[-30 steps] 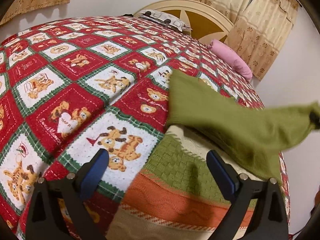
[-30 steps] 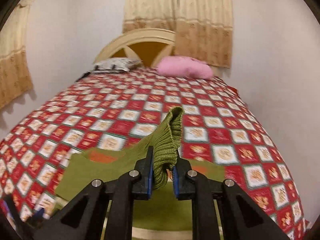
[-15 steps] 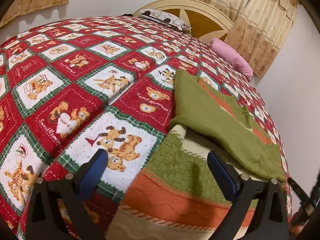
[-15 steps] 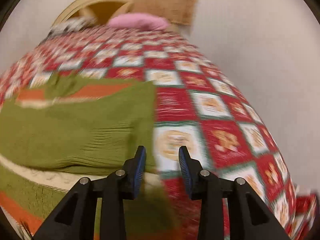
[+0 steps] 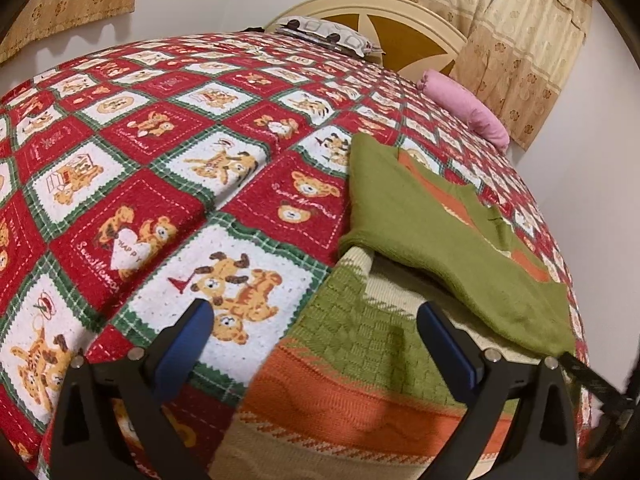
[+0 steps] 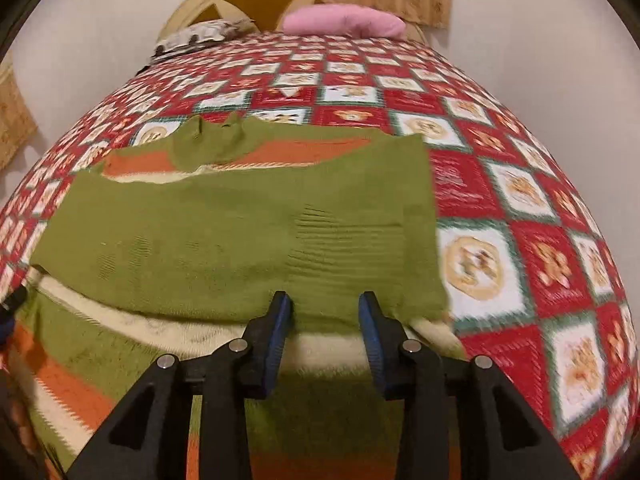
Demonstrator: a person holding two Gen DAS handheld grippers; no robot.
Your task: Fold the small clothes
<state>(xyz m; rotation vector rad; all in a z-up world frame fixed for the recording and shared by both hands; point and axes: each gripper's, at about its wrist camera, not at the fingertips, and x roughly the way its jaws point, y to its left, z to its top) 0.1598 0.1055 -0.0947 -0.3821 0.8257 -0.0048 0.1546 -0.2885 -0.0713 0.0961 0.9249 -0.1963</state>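
A small knitted sweater (image 5: 360, 344) with green, orange and cream bands lies flat on the bed. One plain green sleeve (image 5: 420, 232) is folded across its chest. My left gripper (image 5: 314, 316) is open wide, hovering over the sweater's lower left edge and the quilt. In the right wrist view the sleeve (image 6: 240, 232) stretches across the sweater body (image 6: 100, 352). My right gripper (image 6: 324, 304) is open just over the sleeve's near edge by the cuff. Its pads do not press on the cloth.
A red, white and green patchwork quilt (image 5: 160, 184) covers the whole bed. A pink pillow (image 6: 344, 20) and a patterned pillow (image 5: 328, 34) lie by the cream headboard (image 5: 400, 12). The bed's right edge (image 6: 600, 240) runs close to a white wall.
My right gripper let go of the green sleeve it held up and sank toward the bed. The sleeve now lies flat across the sweater. The left gripper stayed put.
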